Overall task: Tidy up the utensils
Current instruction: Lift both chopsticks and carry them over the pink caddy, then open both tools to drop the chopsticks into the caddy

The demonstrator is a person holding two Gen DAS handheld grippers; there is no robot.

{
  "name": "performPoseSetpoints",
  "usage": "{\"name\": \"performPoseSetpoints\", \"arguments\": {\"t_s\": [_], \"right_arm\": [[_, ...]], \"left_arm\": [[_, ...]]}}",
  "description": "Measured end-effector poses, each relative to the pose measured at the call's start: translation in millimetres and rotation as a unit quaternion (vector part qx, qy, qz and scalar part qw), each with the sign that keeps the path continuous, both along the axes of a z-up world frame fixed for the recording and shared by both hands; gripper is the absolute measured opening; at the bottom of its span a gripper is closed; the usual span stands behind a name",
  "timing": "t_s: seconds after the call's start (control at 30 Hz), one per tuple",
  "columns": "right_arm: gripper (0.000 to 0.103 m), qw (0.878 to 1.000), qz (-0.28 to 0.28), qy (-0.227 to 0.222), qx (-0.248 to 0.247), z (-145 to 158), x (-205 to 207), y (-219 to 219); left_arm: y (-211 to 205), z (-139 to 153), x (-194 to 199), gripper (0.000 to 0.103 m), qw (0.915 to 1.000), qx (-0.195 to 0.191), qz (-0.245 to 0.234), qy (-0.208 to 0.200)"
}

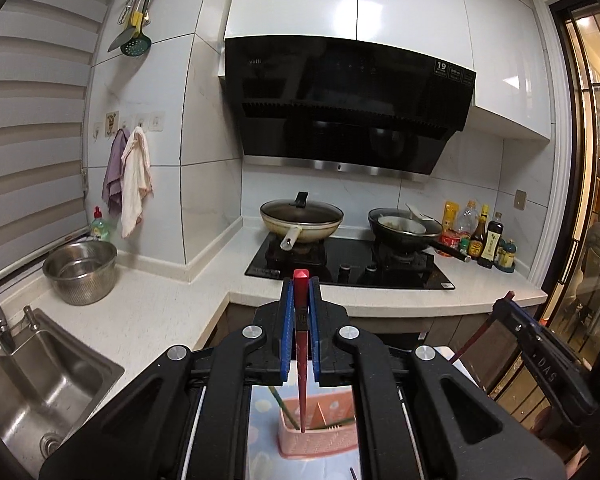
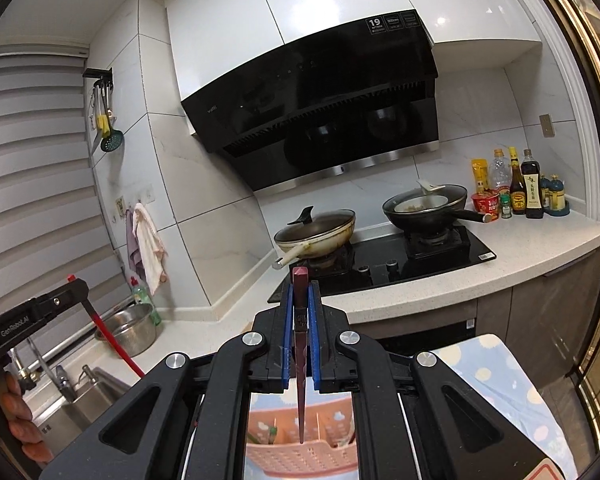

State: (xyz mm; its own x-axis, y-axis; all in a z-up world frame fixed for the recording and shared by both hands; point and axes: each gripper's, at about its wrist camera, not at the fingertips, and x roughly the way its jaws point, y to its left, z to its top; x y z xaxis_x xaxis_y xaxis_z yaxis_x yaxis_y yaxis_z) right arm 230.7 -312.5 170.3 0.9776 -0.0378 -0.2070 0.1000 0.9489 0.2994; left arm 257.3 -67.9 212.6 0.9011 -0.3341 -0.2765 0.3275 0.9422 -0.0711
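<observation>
My left gripper (image 1: 300, 286) is shut on a red chopstick (image 1: 301, 344), held upright between the blue pads (image 1: 287, 320). Its thin tip hangs over a pink slotted utensil basket (image 1: 320, 436). A few green sticks stand in that basket. In the right wrist view my right gripper (image 2: 301, 288) is shut on a dark maroon chopstick (image 2: 300, 360), tip down over the same pink basket (image 2: 300, 452). The left gripper (image 2: 40, 312) with its red chopstick (image 2: 116, 346) shows at the left there. The right gripper's body (image 1: 540, 344) shows at the right of the left wrist view.
The basket stands on a blue dotted cloth (image 2: 496, 376). Ahead is a white counter (image 1: 380, 298) with a black hob (image 1: 352, 268), two pans (image 1: 302, 220) and sauce bottles (image 1: 484, 236). A steel bowl (image 1: 80, 272) and sink (image 1: 40, 384) lie left. A hand (image 2: 20, 412) holds the left gripper.
</observation>
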Motion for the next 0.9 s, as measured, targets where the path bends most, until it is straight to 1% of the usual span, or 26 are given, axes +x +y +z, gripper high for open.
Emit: {"name": "performPoseSetpoints", "arguments": {"t_s": [0.13, 0.3, 0.43, 0.6, 0.7, 0.73, 0.77, 0.8, 0.83, 0.87, 0.9], "right_arm": [[0.007, 1.000, 0.005, 0.012, -0.003, -10.1, 24.4, 3.9], [0.007, 0.999, 0.019, 0.049, -0.008, -35.5, 49.1, 10.4], [0.007, 0.997, 0.024, 0.075, -0.013, -55.9, 58.8, 14.6], [0.007, 0.994, 0.030, 0.101, -0.021, -69.6, 66.1, 18.5], [0.012, 0.993, 0.032, 0.108, -0.021, -74.4, 64.4, 18.6], [0.018, 0.993, 0.029, 0.109, -0.024, -75.0, 62.4, 19.2], [0.023, 0.993, 0.027, 0.108, -0.027, -75.1, 61.0, 19.9], [0.031, 0.994, 0.027, 0.107, -0.028, -74.7, 59.7, 20.9], [0.037, 0.994, 0.026, 0.105, -0.030, -73.7, 56.4, 21.8], [0.042, 0.994, 0.024, 0.103, -0.032, -72.1, 53.6, 22.6], [0.044, 0.994, 0.023, 0.100, -0.036, -70.0, 49.7, 23.9]], "left_arm": [[-5.7, -8.7, 20.2, 0.007, 1.0000, 0.003, -0.001, 0.008], [-13.1, -36.6, 40.2, 0.007, 0.9992, 0.013, -0.004, 0.038], [-17.2, -62.9, 52.5, 0.007, 0.9975, 0.024, 0.000, 0.066], [-18.7, -87.8, 59.3, 0.007, 0.9950, 0.036, 0.006, 0.093], [-18.6, -96.0, 57.9, 0.008, 0.9942, 0.039, 0.010, 0.100], [-18.5, -97.6, 56.5, 0.012, 0.9940, 0.042, 0.012, 0.100], [-18.8, -98.3, 54.9, 0.020, 0.9940, 0.045, 0.013, 0.099], [-19.0, -98.4, 53.2, 0.028, 0.9940, 0.048, 0.018, 0.097], [-19.2, -97.9, 49.6, 0.043, 0.9942, 0.051, 0.023, 0.092], [-19.5, -96.8, 46.0, 0.053, 0.9946, 0.053, 0.027, 0.085], [-19.8, -95.8, 43.0, 0.056, 0.9948, 0.056, 0.030, 0.079]]}}
